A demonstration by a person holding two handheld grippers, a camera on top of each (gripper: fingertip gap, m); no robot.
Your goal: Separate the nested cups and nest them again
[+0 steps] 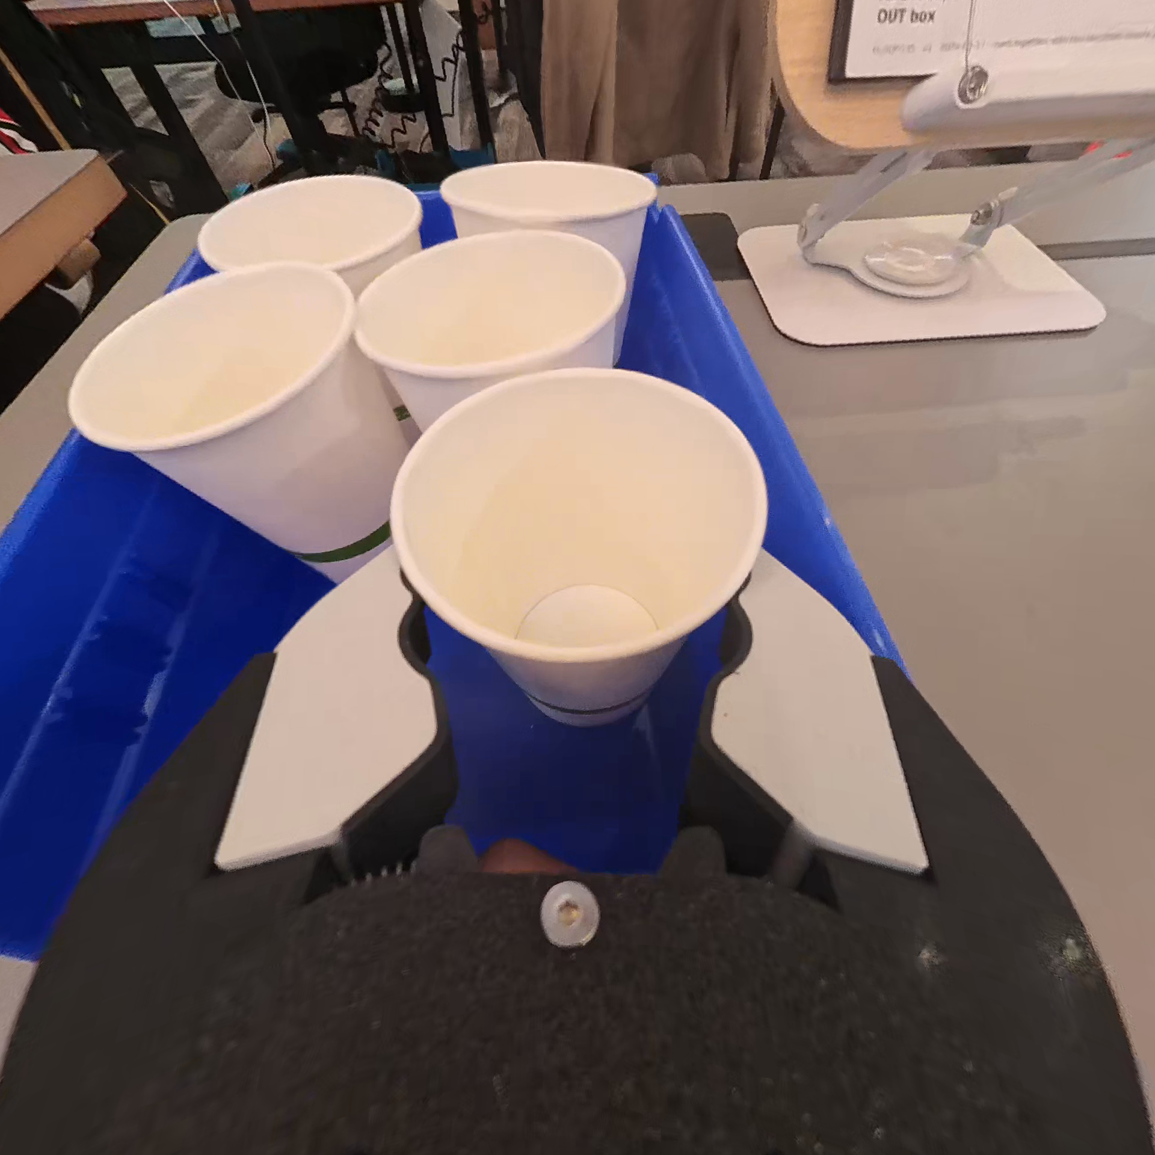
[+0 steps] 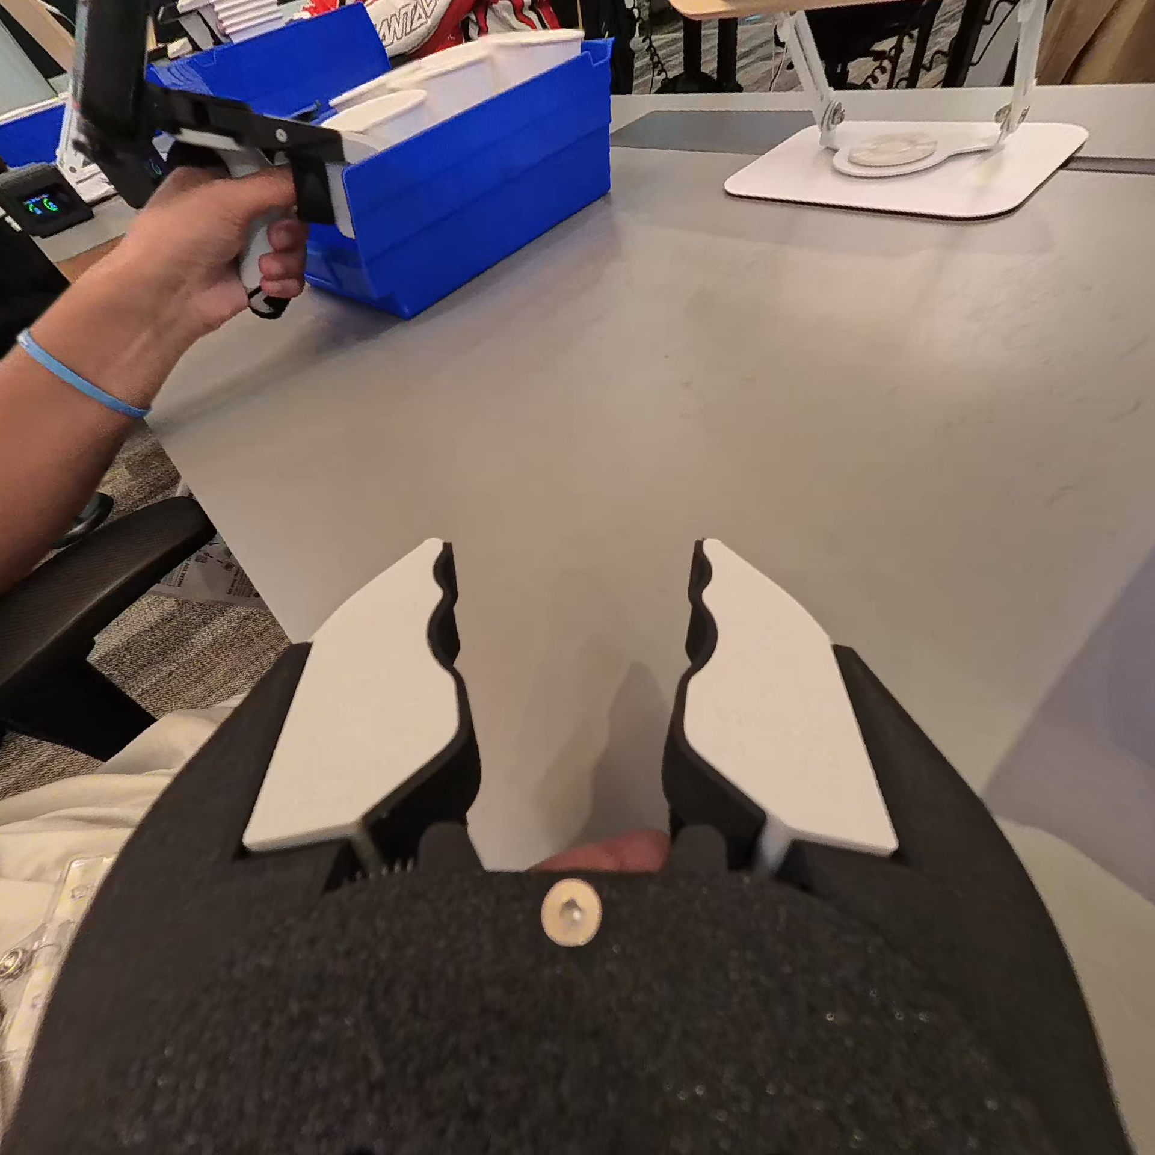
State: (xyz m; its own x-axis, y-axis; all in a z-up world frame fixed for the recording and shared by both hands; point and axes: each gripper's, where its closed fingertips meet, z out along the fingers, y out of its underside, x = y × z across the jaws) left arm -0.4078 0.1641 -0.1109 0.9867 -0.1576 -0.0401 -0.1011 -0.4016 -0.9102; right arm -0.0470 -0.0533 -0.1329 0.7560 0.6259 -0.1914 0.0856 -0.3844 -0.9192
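A blue bin (image 1: 125, 625) on the grey table holds several white paper cups, each with a thin green band near its base. My left gripper (image 1: 575, 600) is shut on the nearest cup (image 1: 581, 500), fingers pressing its sides just under the rim. Its base looks slightly raised off the bin floor. Behind it stand more cups (image 1: 212, 375), (image 1: 487, 300), (image 1: 312, 219). My right gripper (image 2: 572, 556) is open and empty, low over the table near its front edge. From there I see the left gripper (image 2: 344, 150) at the bin's (image 2: 469, 187) near end.
A white stand on a flat base plate (image 1: 925, 287) sits to the right of the bin and also shows in the right wrist view (image 2: 906, 162). A person's hand (image 2: 187, 269) holds the left gripper. A black chair (image 2: 75, 594) stands off the table's left edge.
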